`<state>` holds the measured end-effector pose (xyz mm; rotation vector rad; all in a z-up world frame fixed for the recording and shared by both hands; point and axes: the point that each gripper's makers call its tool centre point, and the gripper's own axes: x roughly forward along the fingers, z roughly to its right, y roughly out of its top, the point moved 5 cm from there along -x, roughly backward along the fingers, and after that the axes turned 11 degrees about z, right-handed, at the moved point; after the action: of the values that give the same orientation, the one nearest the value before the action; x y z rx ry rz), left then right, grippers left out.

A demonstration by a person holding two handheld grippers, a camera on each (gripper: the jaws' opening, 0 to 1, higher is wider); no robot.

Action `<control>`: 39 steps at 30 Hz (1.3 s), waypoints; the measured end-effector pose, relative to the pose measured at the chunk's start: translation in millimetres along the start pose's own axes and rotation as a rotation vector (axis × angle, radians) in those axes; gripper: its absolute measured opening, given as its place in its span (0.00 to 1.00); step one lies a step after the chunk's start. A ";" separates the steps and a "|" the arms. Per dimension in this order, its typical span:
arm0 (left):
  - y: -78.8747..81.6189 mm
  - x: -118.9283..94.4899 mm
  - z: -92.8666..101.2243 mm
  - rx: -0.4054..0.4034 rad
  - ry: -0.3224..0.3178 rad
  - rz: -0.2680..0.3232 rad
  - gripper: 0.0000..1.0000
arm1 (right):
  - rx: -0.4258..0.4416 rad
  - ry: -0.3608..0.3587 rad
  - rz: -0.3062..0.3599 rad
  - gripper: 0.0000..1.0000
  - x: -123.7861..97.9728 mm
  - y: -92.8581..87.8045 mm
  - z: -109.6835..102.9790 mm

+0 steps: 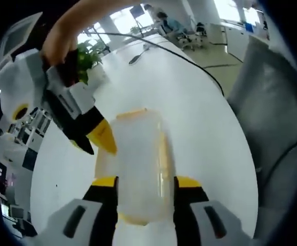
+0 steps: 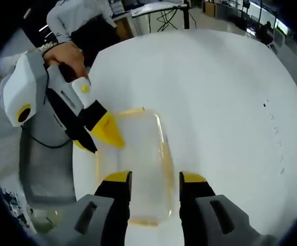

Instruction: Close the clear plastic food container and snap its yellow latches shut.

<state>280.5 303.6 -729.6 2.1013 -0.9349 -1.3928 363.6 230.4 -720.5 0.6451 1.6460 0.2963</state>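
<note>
Resting on the white worktop point(image 2: 225, 92), the clear plastic food container point(image 2: 138, 164) lies between both grippers. The left gripper point(image 1: 144, 184) has its jaws spread around one end; the right gripper point(image 2: 150, 179) straddles the opposite end likewise. Yellow latches point(image 1: 132, 114) blur through the plastic.

The container point(image 1: 138, 164) lies on the table point(image 1: 199, 118) between my left gripper's point(image 1: 144, 192) jaws; my right gripper point(image 1: 94, 138) touches the container's left edge. In the right gripper view, the container point(image 2: 138, 164) sits between my jaws there too; a plant point(image 1: 87, 59) stands beyond the container.
</note>
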 end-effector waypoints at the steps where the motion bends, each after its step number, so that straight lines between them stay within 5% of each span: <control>1: -0.1 -1.3 -1.4 -0.002 0.003 0.001 0.40 | -0.001 -0.002 0.005 0.35 -0.8 -0.7 -0.5; 29: -10.3 -17.0 -23.9 -0.060 0.030 -0.017 0.48 | 0.000 -0.044 0.059 0.41 -10.5 -25.1 -13.4; 39: -10.6 -24.9 -37.1 -0.088 0.018 -0.003 0.58 | 0.004 -0.074 0.089 0.45 -20.2 -34.3 -18.8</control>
<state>311.2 329.2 -707.0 2.0481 -0.8475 -1.3884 338.3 194.3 -718.8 0.7259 1.5501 0.3300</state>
